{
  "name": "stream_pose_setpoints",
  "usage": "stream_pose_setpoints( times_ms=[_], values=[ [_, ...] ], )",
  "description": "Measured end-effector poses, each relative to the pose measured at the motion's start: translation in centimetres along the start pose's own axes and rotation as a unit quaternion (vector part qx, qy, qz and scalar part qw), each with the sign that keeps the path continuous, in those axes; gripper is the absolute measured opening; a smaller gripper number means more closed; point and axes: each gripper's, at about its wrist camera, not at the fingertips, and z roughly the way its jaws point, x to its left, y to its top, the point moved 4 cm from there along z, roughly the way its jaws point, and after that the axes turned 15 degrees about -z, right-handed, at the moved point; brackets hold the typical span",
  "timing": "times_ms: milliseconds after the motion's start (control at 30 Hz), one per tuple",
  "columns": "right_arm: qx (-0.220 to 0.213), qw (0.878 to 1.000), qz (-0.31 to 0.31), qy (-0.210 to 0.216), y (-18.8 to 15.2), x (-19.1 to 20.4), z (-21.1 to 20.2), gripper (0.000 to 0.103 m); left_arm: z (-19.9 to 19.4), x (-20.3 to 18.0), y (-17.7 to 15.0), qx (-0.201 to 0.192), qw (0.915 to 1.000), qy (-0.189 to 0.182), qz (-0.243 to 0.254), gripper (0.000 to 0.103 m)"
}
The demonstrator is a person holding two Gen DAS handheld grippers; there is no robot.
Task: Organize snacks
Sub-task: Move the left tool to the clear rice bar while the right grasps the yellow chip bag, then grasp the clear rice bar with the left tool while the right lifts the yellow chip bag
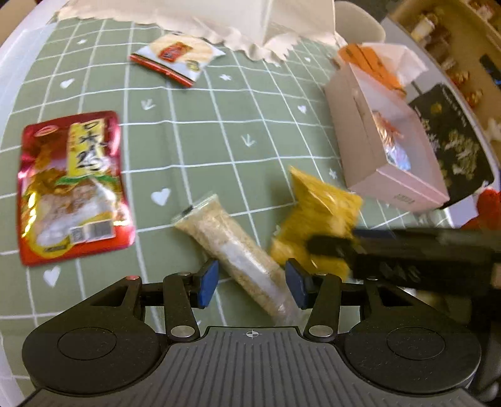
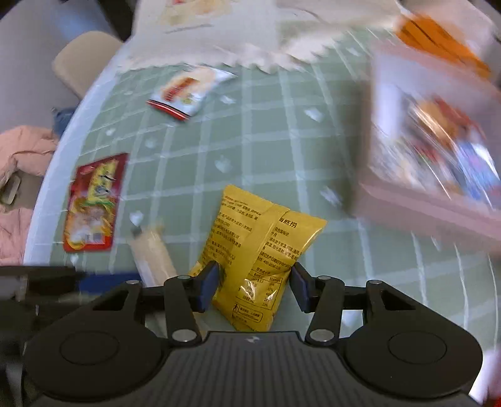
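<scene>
A clear tube-shaped pack of pale grain snack (image 1: pixel 238 250) lies on the green checked tablecloth (image 1: pixel 194 125), its near end between the jaws of my left gripper (image 1: pixel 252 281), which is open around it. A yellow snack bag (image 2: pixel 256 247) lies beside it. My right gripper (image 2: pixel 253 286) is open, its blue pads on either side of the bag's lower end; the bag also shows in the left wrist view (image 1: pixel 316 216). A red foil pouch (image 1: pixel 72 184) lies at the left. A white and red cracker pack (image 1: pixel 178 58) lies farther back.
An open pink box (image 1: pixel 385 137) with a foil-wrapped snack inside stands at the right, a black box (image 1: pixel 454 144) beside it. An orange box with tissue (image 1: pixel 375 59) stands behind. A cream paper bag (image 1: pixel 250 22) stands at the back. The table edge curves at the left (image 2: pixel 53 175).
</scene>
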Motion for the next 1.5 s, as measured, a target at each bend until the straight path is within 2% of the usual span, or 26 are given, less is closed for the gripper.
stream_pose_setpoints(
  times_ms=[233,333,433,567,733,833,1033,1200,1367,1500],
  values=[
    [-0.007,1.000,-0.006,-0.003,-2.7,-0.4,-1.0,0.052,0.7,-1.2,0.6,-0.019,0.9974,0.043,0.055,0.053],
    [-0.002,0.999,-0.020,-0.026,-3.0,0.0,-0.6,0.072,0.4,-0.6,1.2,-0.036,0.9935,0.074,0.079,0.048],
    [-0.006,0.999,-0.013,-0.028,-3.3,0.0,-0.3,0.079,-0.5,0.8,1.9,-0.043,0.9921,0.094,0.071,0.043],
    [-0.013,0.999,-0.013,-0.041,-3.2,0.6,0.2,0.089,-1.1,2.2,2.3,-0.046,0.9914,0.110,0.053,0.043],
    [-0.028,0.996,-0.011,-0.080,-3.3,1.6,0.9,0.096,-0.9,2.2,2.5,-0.045,0.9911,0.115,0.051,0.043],
    [-0.025,0.996,-0.005,-0.089,-2.8,1.7,1.3,0.099,-0.5,2.1,2.4,-0.042,0.9910,0.116,0.052,0.043],
    [-0.021,0.995,0.011,-0.093,-1.7,1.1,1.7,0.100,-0.4,2.1,2.5,-0.049,0.9907,0.115,0.054,0.041],
    [-0.021,0.995,-0.007,-0.093,-1.8,0.8,1.6,0.097,-0.4,1.9,2.2,-0.051,0.9898,0.117,0.063,0.039],
    [-0.022,0.993,-0.056,-0.098,-2.9,1.2,0.9,0.084,-0.2,0.8,0.7,-0.029,0.9936,0.078,0.075,0.034],
    [-0.025,0.993,-0.066,-0.098,-3.9,1.1,0.4,0.083,0.1,-0.3,-0.6,-0.020,0.9926,0.063,0.102,0.034]
  ],
)
